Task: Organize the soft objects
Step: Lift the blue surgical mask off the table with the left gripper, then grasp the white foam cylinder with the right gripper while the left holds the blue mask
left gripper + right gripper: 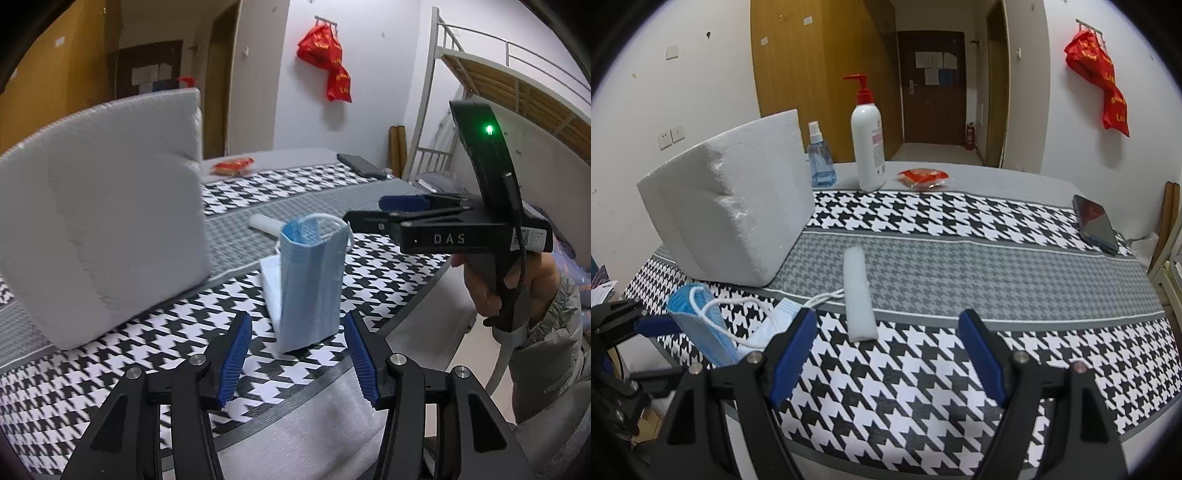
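**Lin:** Face masks [308, 284], a folded blue one leaning on a white one, sit just in front of the foam block [99, 221], toward the near edge of the houndstooth table runner [923, 387]. The left gripper [297, 356] is spread wide with the blue mask between its blue pads [236, 354], not yet touching either side.

**Mei:** How will they handle?

**Lin:** Very light and limp, I'd judge. Thin pleated fabric that will crumple under the pads and flop once lifted. The ear loops [738, 314] trail loose and could snag the white mask or drag it along.

**Mei:** So where to grip?

**Lin:** Across the folded body, low and centred, where the layers are thickest. Pinching a loop alone would let it swing.

**Mei:** And the right gripper [886, 354]?

**Lin:** Also open, holding nothing. It faces the white foam roll [858, 295], which lies to the right of the block on the grey band of the runner. That looks soft, springy and nearly weightless; it may roll, so grip it mid-length, across its width.

**Mei:** The block itself?

**Lin:** Bulky but probably light, with a crumbly notched corner. Whether it is rigid polystyrene or soft foam I can't tell from here.
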A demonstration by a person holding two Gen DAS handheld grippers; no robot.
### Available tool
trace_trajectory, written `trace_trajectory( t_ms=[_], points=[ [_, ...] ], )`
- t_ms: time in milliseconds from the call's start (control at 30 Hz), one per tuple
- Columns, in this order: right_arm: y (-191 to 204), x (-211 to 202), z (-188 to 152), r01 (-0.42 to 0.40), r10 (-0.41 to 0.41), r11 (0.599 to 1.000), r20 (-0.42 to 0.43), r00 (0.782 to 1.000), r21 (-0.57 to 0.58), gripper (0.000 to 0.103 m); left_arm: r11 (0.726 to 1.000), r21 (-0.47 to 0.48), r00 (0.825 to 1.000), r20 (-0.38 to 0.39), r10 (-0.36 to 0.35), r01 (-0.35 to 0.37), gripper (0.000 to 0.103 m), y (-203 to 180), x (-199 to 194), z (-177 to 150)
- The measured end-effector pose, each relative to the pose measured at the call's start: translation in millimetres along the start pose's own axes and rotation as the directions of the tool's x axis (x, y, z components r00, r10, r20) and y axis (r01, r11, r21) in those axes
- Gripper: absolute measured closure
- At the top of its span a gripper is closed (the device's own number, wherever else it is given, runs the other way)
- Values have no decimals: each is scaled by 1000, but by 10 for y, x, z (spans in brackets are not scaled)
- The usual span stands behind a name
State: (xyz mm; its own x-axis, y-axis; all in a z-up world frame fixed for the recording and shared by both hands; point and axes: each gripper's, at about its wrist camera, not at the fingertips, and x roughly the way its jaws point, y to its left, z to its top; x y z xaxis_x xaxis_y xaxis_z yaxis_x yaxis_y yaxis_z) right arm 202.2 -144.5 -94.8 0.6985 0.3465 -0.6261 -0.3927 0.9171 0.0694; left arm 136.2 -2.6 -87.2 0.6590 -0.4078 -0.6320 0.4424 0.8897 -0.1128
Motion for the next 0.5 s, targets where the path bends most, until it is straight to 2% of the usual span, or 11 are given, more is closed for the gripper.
trace_trajectory(
  t_ms=[133, 433, 467, 500],
  points=[
    [-30, 29, 3, 4, -4, 1000, -6, 1000, 2, 21, 999, 1, 999, -12, -39, 39, 49, -12, 108, 28],
    [-107, 102, -17, 7, -7, 1000, -28, 1000, 7, 21, 998, 12, 998, -11, -61, 61, 49, -68, 232, 133],
    [-118, 118, -18, 7, -6, 1000, -33, 999, 8, 21, 998, 12, 998, -16, -64, 64, 49, -66, 245, 137],
    [-128, 130, -18, 7, -6, 1000, -36, 999, 9, 21, 998, 8, 998, -20, -63, 64, 56, -60, 261, 140]
  ],
)
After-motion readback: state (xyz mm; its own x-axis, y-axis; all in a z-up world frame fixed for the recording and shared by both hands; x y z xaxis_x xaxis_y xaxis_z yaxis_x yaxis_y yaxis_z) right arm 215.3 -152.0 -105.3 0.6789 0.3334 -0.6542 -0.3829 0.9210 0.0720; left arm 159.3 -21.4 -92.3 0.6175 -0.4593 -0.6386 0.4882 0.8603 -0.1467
